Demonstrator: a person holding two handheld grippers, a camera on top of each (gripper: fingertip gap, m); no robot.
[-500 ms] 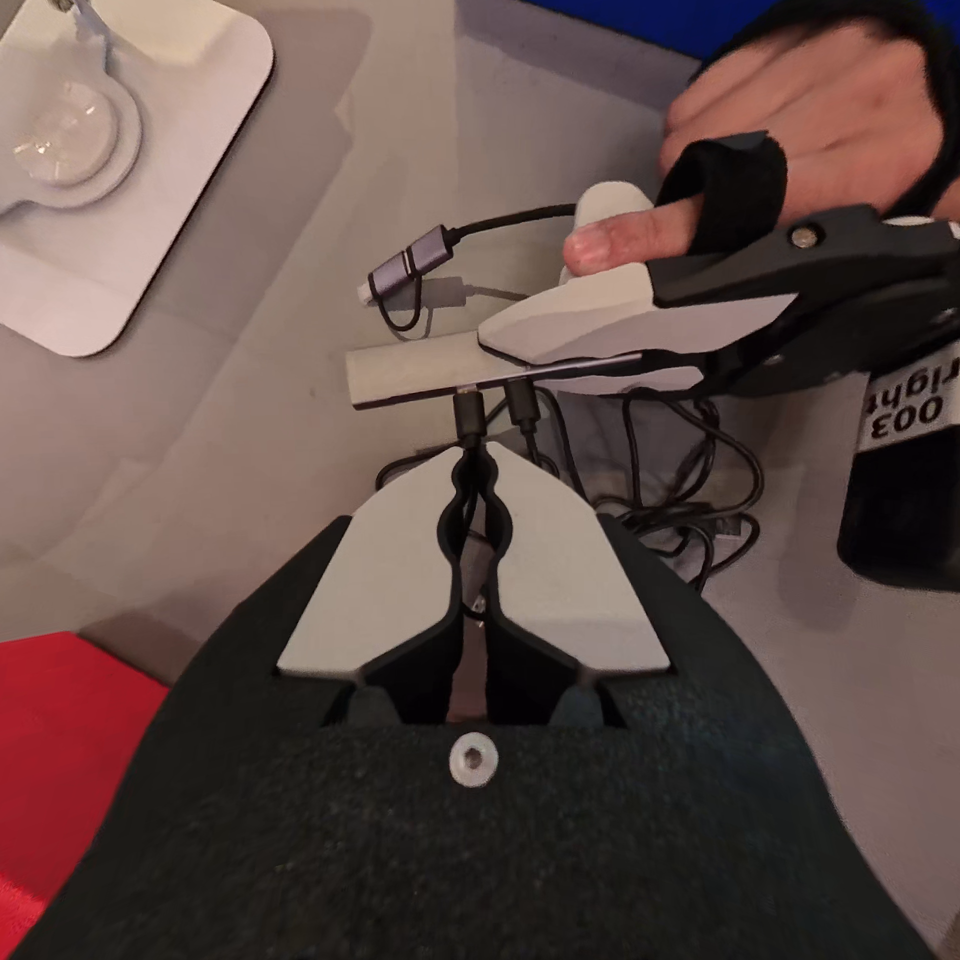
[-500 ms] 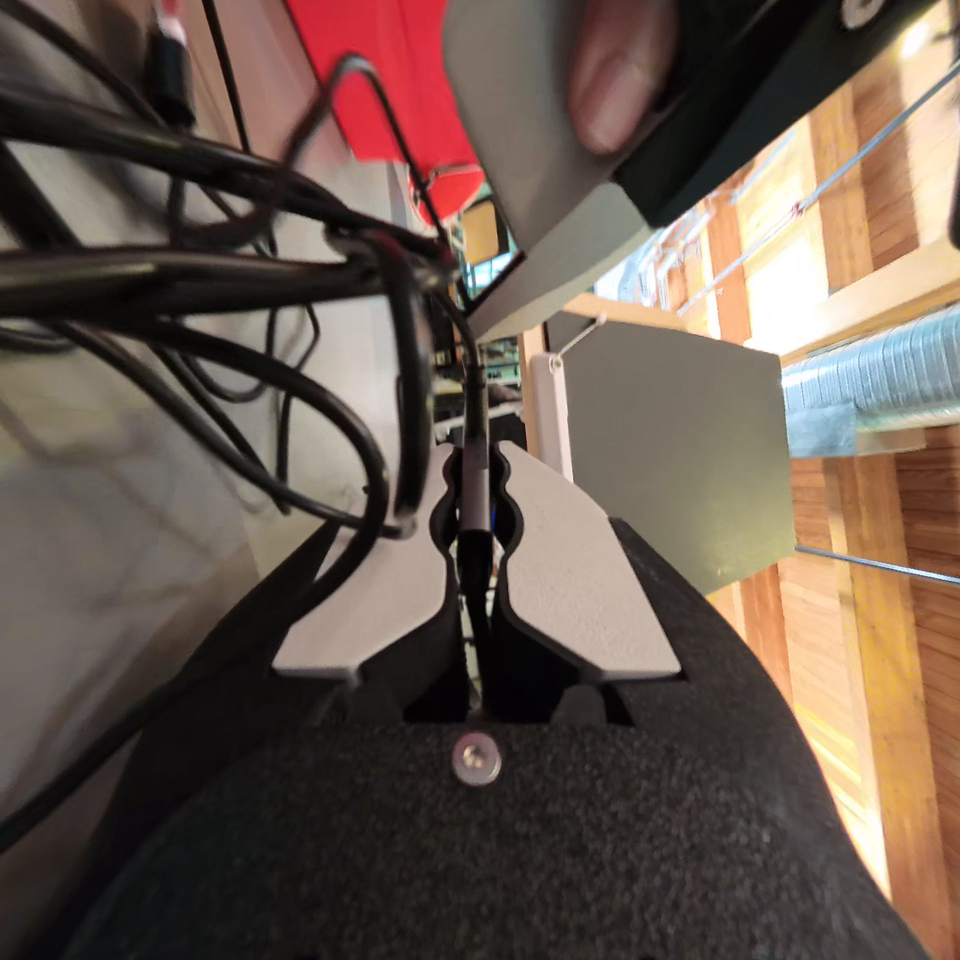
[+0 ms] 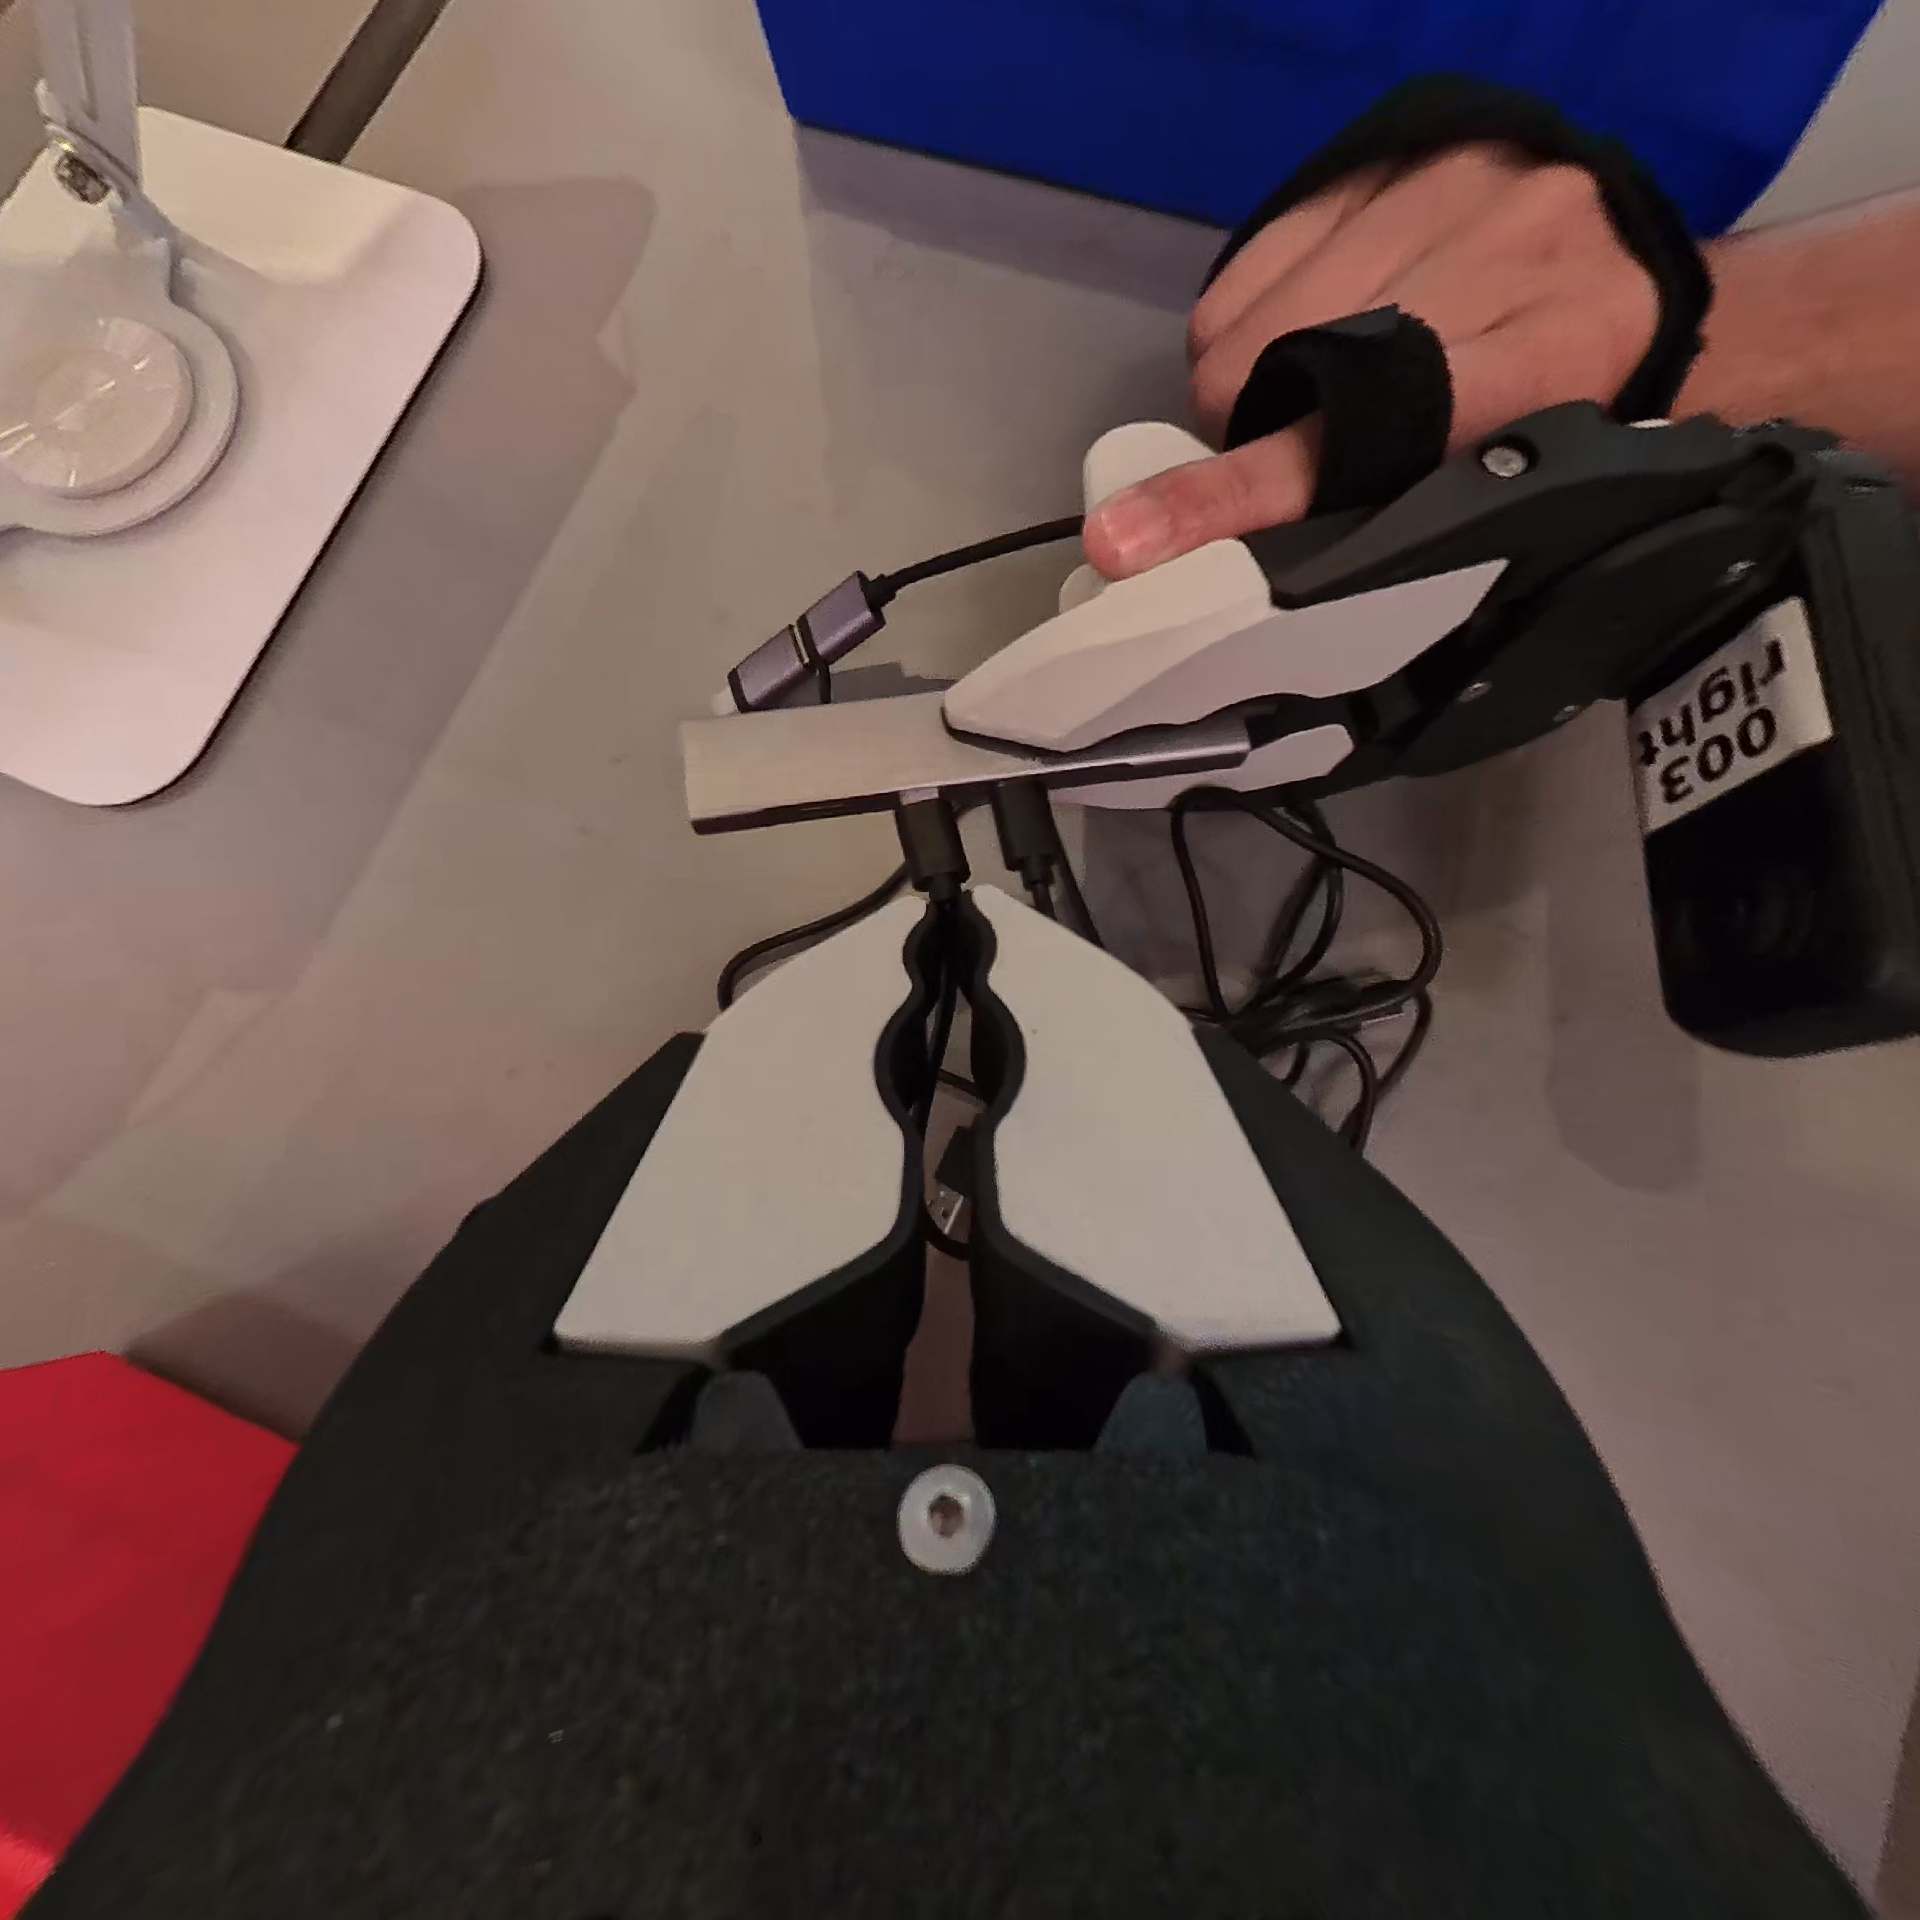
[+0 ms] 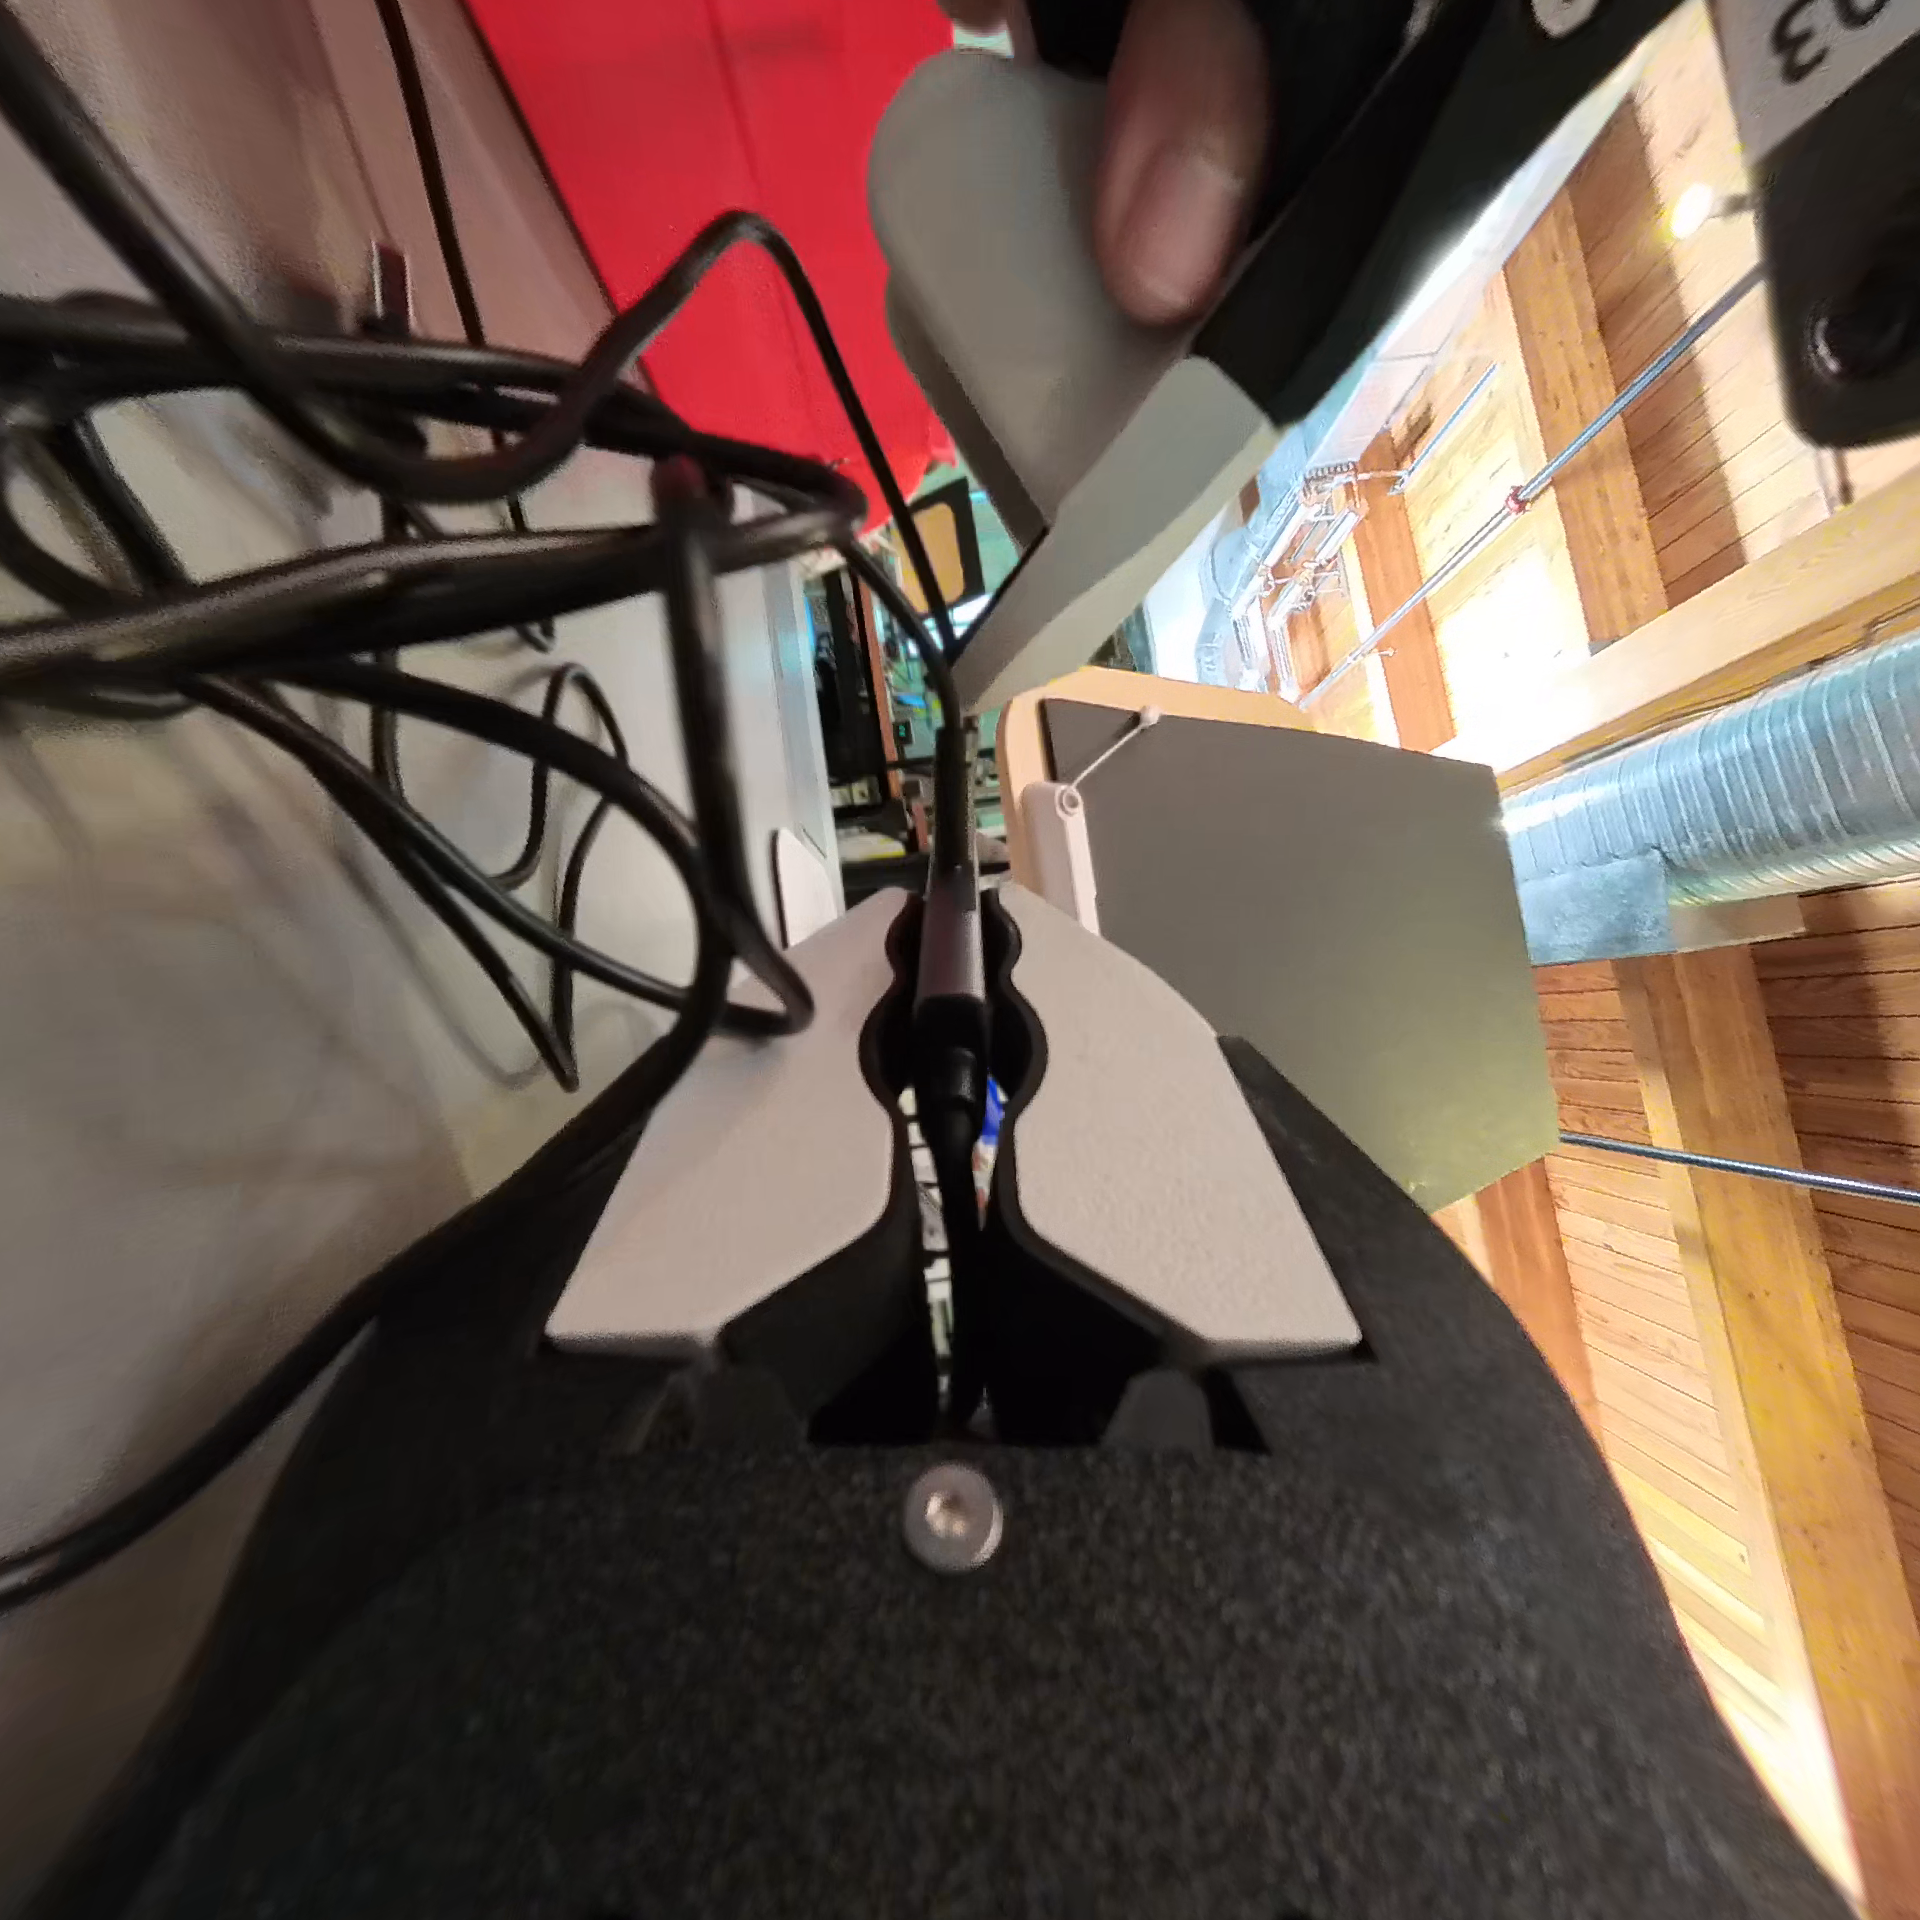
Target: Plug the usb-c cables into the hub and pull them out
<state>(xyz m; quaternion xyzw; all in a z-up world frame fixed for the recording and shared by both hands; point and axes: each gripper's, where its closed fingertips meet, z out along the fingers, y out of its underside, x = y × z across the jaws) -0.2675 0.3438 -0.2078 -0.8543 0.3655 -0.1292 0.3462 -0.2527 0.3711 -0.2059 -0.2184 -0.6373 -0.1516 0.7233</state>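
1. The flat grey metal USB hub is held clear of the pale grey table, level, near the middle of the left wrist view.
2. The right tongs come in from the right and pinch the hub's right end, one pale finger above and one below (a person's hand in a black strap works the handle).
3. In the right wrist view the same tongs are pressed on the hub's thin edge, with its short black tail cable running back between the fingers.
4. Two black USB-C plugs sit in the hub's near edge: the left plug and the right plug side by side, both pointing toward the camera.
5. The left tongs sit just below the left plug, their tips nearly together around its thin black cable; whether they truly squeeze it I cannot tell.
6. A loose tangle of black cables lies on the table under and to the right of the hub.
7. The hub's own lead ends in a grey metal connector with an adapter, which hangs just beyond the hub's far left.
8. A white square stand base with a round disc rests far left, well apart from the hub.
9. A red surface shows at the near left corner, and a blue one at the far edge.
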